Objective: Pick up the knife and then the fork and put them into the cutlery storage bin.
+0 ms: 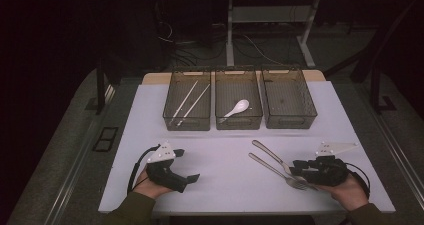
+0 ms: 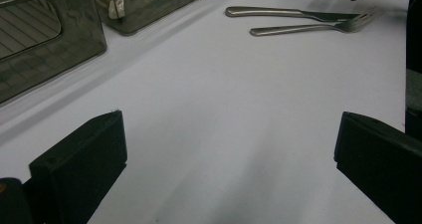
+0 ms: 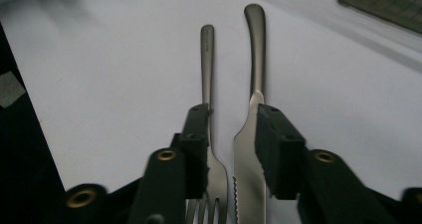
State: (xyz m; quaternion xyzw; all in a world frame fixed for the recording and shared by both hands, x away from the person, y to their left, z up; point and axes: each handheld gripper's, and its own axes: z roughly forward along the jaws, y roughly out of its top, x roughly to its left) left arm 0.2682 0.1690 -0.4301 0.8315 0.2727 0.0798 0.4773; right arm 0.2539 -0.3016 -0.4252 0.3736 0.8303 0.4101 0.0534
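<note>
A steel fork and a knife lie side by side on the white mat, right of centre. My right gripper sits low at their head ends. Its jaws are drawn in against the fork's neck and the knife's blade, one on each side. My left gripper rests on the mat at front left, its jaws wide apart over bare mat. In the left gripper view, the fork and knife lie far off.
Three dark mesh bins stand in a row at the back. The left bin holds two chopsticks, the middle bin a white spoon, and the right bin nothing. The white mat ends near my hands.
</note>
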